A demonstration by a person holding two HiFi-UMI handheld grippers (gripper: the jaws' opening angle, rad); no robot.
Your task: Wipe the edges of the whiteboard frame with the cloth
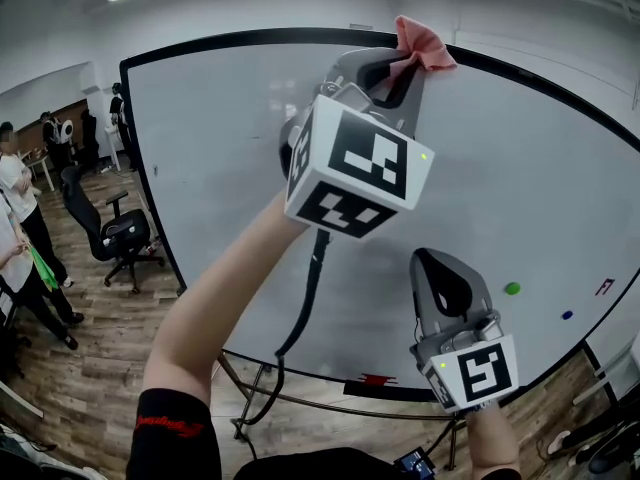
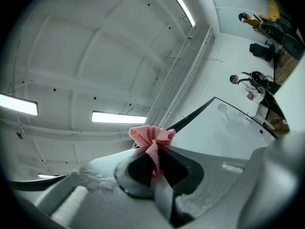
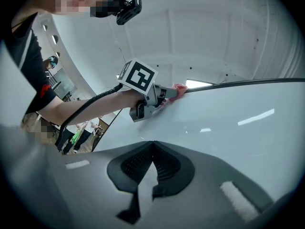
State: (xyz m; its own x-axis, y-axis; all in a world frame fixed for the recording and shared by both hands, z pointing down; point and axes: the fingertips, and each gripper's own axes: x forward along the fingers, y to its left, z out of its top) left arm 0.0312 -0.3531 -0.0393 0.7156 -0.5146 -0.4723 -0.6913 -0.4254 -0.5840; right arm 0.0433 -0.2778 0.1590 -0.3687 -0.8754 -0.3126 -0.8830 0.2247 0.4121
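Observation:
A large whiteboard with a black frame stands ahead of me. My left gripper is raised to the top edge and shut on a pink cloth, which presses against the frame there. In the left gripper view the pink cloth bunches out between the closed jaws, with the black frame just behind it. My right gripper hangs lower in front of the board, shut and empty. In the right gripper view the left gripper holds the cloth at the frame.
Green and blue magnets stick to the board's lower right. The board's metal stand rests on a wooden floor. An office chair and people are at the left.

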